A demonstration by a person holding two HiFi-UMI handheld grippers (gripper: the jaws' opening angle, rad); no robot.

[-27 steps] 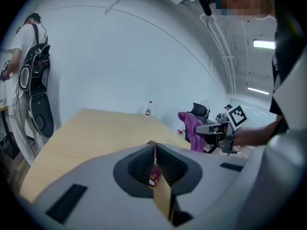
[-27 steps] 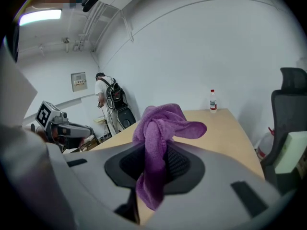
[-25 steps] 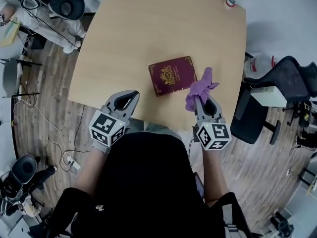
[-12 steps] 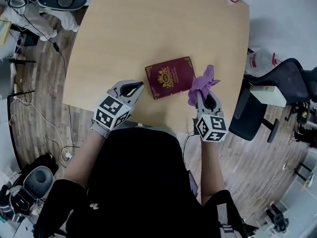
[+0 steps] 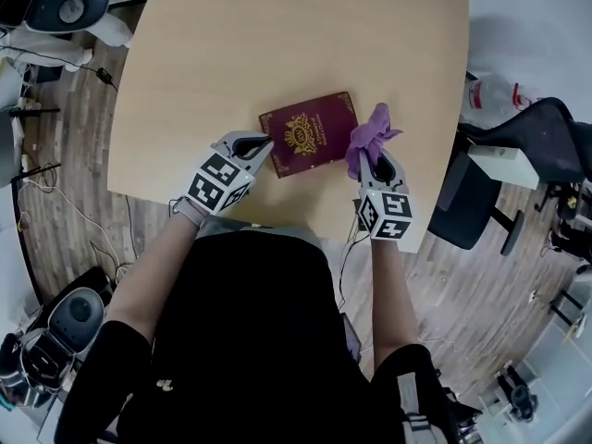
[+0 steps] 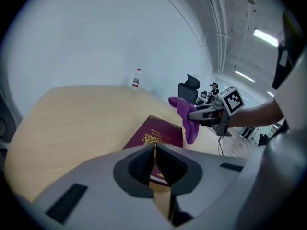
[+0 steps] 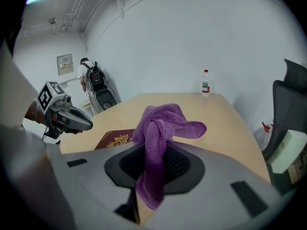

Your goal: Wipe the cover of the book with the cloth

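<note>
A dark red book with a gold crest lies flat on the wooden table, near its front edge. My right gripper is shut on a purple cloth, which bunches up just right of the book's right edge. From the right gripper view the cloth hangs between the jaws, with the book behind it to the left. My left gripper is shut and empty, its tip at the book's left edge. In the left gripper view the book lies just past the closed jaws.
A small bottle stands at the table's far edge. A black office chair and a white box are right of the table. Chair bases and cables lie on the wood floor at left.
Both grippers moved forward over the table toward the book. The left one came in from the front edge to the book's left side; the right one carried the cloth up beside the book.
</note>
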